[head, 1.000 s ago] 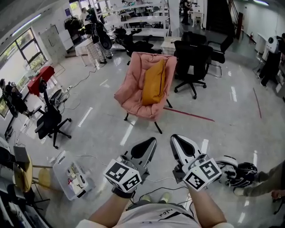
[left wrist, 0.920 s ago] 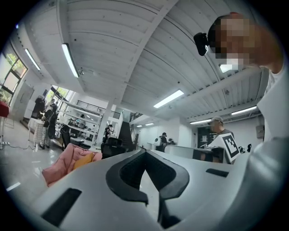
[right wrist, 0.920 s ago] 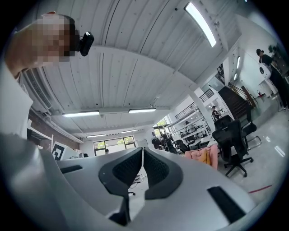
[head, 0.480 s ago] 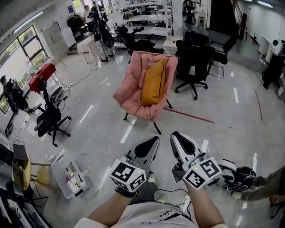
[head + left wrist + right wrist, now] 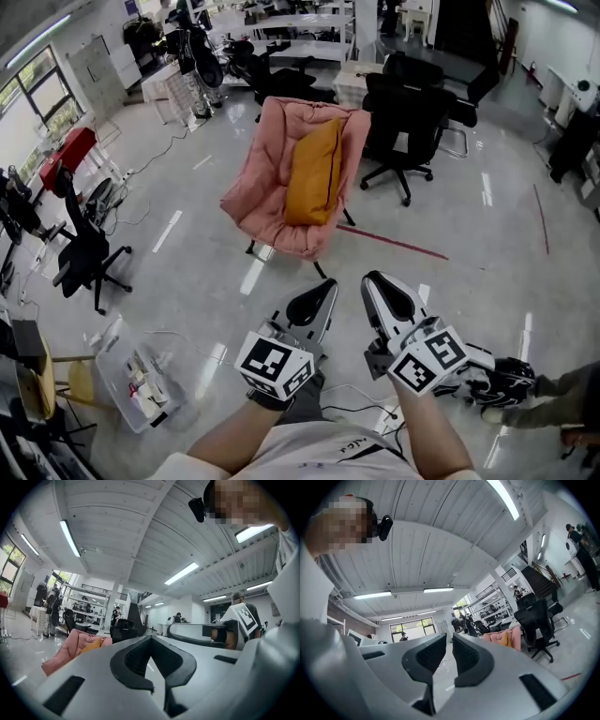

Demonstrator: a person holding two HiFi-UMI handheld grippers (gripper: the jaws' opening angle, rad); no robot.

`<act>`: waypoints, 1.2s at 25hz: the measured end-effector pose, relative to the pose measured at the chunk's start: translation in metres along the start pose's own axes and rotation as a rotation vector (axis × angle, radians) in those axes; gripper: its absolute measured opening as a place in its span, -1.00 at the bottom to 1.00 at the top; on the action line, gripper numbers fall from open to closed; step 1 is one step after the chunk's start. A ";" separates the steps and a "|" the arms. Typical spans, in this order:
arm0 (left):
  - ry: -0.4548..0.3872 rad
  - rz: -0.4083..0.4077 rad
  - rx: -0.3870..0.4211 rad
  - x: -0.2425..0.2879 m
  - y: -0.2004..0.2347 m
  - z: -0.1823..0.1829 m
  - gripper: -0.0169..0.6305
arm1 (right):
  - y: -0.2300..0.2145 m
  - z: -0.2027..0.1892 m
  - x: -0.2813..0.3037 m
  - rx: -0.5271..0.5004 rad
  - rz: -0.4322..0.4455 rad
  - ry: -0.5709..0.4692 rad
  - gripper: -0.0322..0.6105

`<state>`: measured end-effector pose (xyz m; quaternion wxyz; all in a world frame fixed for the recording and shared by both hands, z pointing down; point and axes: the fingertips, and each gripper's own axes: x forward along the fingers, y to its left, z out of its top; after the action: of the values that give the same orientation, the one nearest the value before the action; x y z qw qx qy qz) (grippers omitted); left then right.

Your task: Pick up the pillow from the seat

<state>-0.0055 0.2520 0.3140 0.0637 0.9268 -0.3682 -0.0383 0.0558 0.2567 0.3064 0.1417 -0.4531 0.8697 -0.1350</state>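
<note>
On the seat of the pink armchair (image 5: 255, 183) the orange pillow (image 5: 314, 172) is seen. It is stood on its end and leaned against the backrest, so its long axis runs from the seat up along the back, nearly straight away from the person. Open floor (image 5: 450, 225) lies between the chair and both tools, which are held low, close to the body and well apart from the pillow.

The left tool (image 5: 319, 298) is lined up almost directly with the pillow and is judged a little nearer. The right tool (image 5: 386, 292) is set off to the side. Both tools are pressed together with nothing between the jaws. A forward approach and an opening are judged to be needed first.
</note>
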 end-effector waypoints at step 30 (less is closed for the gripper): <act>0.038 -0.022 0.000 0.265 0.302 0.016 -0.92 | -0.212 0.023 0.350 0.024 -0.080 0.014 -0.58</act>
<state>-0.0198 -0.1489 0.3364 0.0704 0.9314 -0.3565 -0.0214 0.0310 -0.1517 0.3189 0.1355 -0.4849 0.8501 -0.1545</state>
